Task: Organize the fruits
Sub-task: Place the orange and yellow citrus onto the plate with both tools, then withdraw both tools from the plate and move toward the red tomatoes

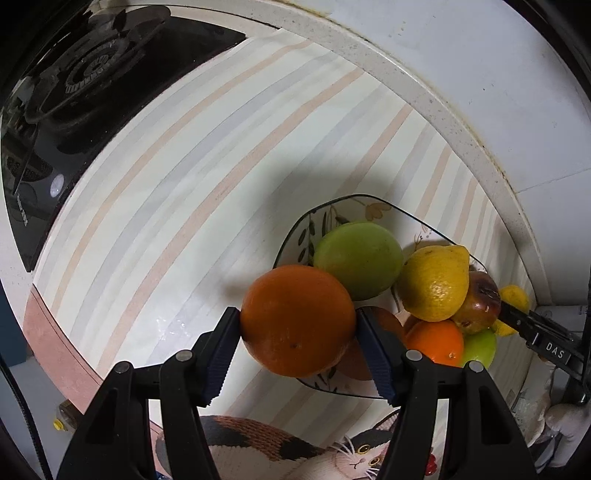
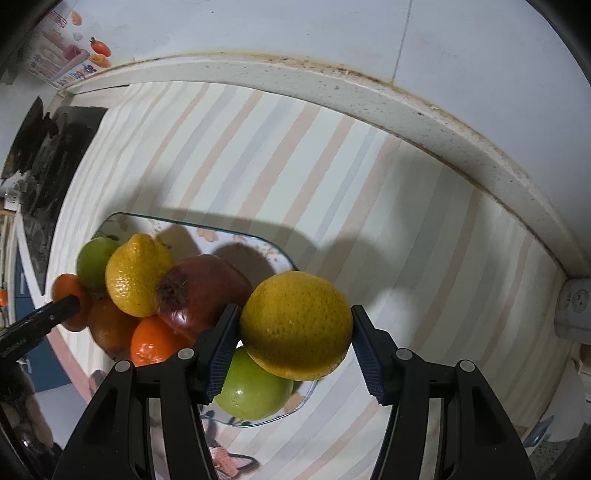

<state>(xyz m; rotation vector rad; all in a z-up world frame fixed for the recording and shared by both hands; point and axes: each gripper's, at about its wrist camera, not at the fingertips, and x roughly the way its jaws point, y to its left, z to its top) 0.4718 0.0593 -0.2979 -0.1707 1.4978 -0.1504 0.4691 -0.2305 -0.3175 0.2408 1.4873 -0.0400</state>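
Striped mat (image 1: 229, 155) on counter, black gas hob (image 1: 92, 74) at left, white wall (image 2: 332, 26) behind w/ grimy edge

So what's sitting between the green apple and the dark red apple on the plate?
A lemon lies between the green apple and the dark red apple; both wrist views show it.

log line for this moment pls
left gripper: shut on orange | right gripper: shut on lemon | both above plate of mixed fruit | striped mat under plate
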